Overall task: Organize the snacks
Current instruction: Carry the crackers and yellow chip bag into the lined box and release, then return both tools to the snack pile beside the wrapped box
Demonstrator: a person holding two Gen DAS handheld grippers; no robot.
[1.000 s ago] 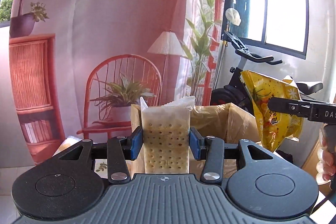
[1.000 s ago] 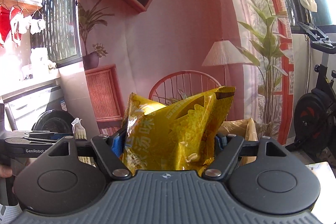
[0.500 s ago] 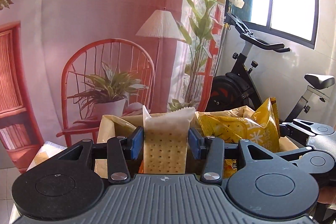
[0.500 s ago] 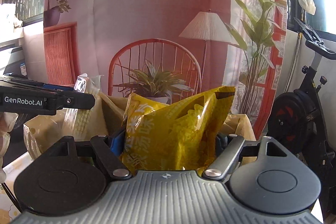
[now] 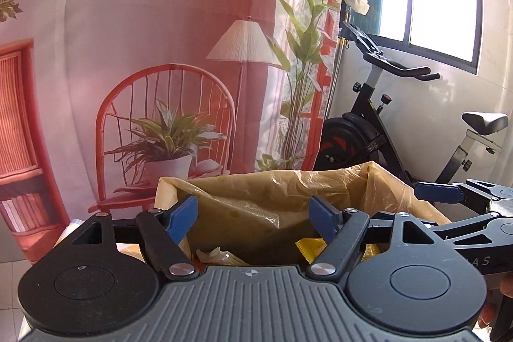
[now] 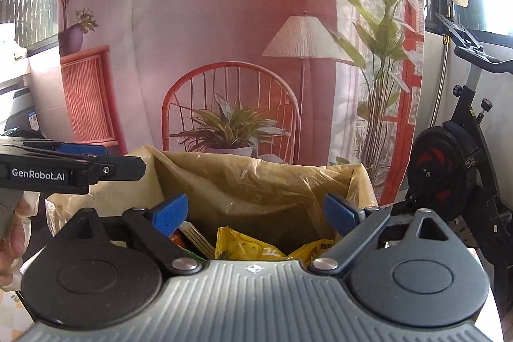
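My left gripper (image 5: 253, 215) hangs with its jaws spread apart, nothing between them, above the box (image 5: 320, 181) lined with crinkled tan plastic. A pale cracker packet (image 5: 214, 257) lies down inside. My right gripper (image 6: 255, 213) is likewise spread wide over the same box, where the glossy yellow snack bag (image 6: 247, 247) rests at the bottom. Behind stand a printed backdrop (image 6: 224, 21) and an exercise bike (image 5: 368, 130).

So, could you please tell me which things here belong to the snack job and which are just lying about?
Job: lined box, yellow bag, cracker pack, left gripper, right gripper, both open.
Lying about: exercise bike, backdrop.
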